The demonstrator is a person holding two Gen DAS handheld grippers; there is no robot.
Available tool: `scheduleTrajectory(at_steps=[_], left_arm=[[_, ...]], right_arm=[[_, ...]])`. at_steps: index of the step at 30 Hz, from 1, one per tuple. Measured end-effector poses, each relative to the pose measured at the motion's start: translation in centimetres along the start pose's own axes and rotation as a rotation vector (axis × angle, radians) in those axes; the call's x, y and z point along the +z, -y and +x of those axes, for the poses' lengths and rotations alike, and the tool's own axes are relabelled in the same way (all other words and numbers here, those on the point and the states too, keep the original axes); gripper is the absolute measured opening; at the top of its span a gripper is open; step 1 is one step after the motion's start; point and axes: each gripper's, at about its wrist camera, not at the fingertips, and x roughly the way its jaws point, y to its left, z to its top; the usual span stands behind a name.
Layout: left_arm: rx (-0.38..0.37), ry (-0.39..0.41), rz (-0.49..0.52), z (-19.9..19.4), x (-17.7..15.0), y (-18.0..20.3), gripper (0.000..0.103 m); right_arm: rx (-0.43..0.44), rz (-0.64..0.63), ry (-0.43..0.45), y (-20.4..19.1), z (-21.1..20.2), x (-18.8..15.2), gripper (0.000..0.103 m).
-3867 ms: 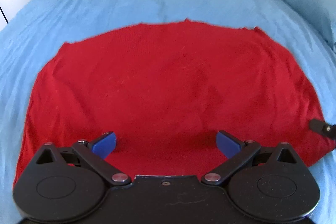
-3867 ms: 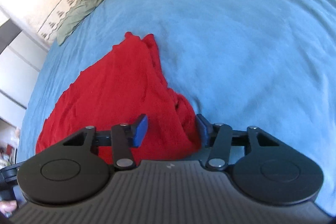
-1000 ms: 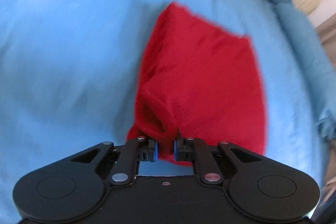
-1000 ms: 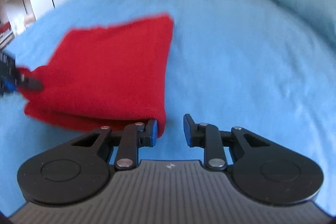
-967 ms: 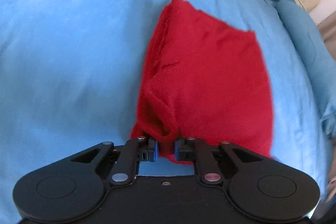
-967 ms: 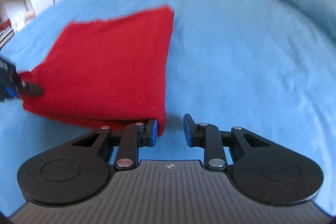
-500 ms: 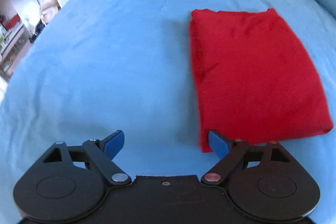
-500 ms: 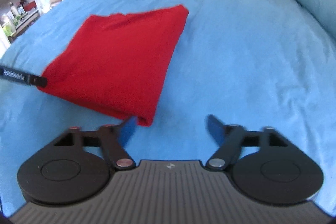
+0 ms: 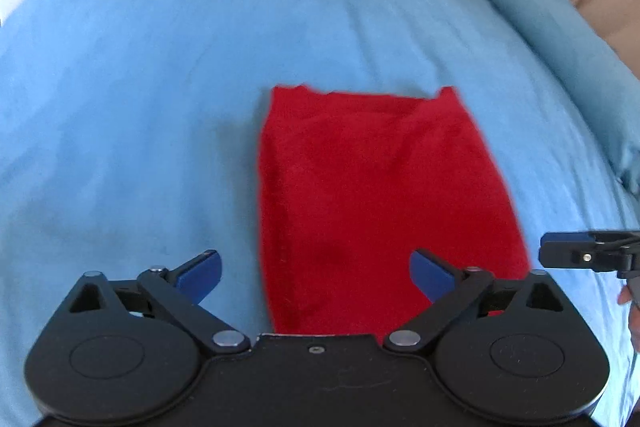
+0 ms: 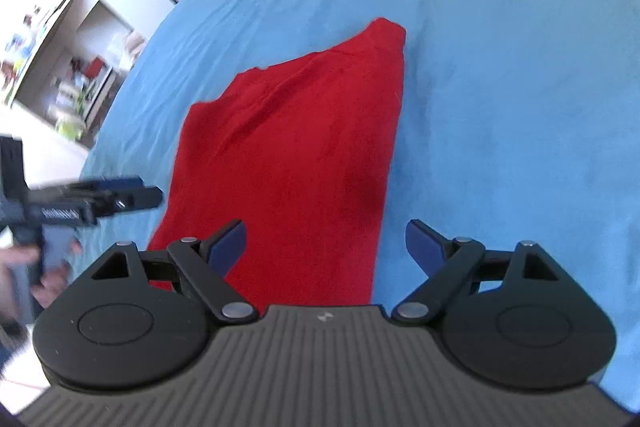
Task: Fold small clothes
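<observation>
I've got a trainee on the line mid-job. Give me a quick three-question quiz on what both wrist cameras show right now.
1. True or false: the left gripper has its jaws clamped on the red garment.
2. What does the red garment lie on? A) a wooden table B) a blue bedspread C) a tiled floor
3. Fill in: the jaws of the right gripper stand ____.

Key: 1 false, both jaws stand apart and hold nothing; 2 B; 3 open.

I am holding my left gripper (image 9: 315, 273) with jaws spread wide, my right gripper (image 10: 325, 239) just beside it, equally spread.
</observation>
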Motion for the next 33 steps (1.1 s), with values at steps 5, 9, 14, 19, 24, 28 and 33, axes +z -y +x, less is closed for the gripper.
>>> scheduleTrajectory(at_steps=[5,9,14,19,24,28,33], left_arm=[[-0.075,-0.039,-0.01,2.9,-0.6,-0.9,0.088],[-0.093,-0.024,0.004,3.7,-0.2,-0.4,0.077],[-0.093,-0.039,-0.007,3.3,0.5,1.1,0.039],[-0.072,0.033,0.034,0.3,0.3,3.1,0.025],[-0.1,0.084,0.063,-4.0,-0.6,6.2,0.023],[-0.146,0.091,0.067,-7.8,-3.3,9.7,0.024],[-0.153,0.045,0.051,-9.3,-9.3,14.0,0.024]], right_arm=[[0.006,0.067,-0.005,1.4,3.4,0.2,0.098],[0.044,0.116,0.013,1.5,4.9,0.2,0.078],[-0.011,0.066,0.059,-0.2,4.2,0.0,0.046],[-0.033,0.04,0.135,-1.9,1.7,-0.1,0.038],[-0.012,0.025,0.196,-3.0,-3.7,-1.4,0.038],[-0.017,0.034,0.207,-2.5,-9.8,-4.6,0.038],[-0.067,0.0,0.165,-1.0,-14.9,-10.5,0.038]])
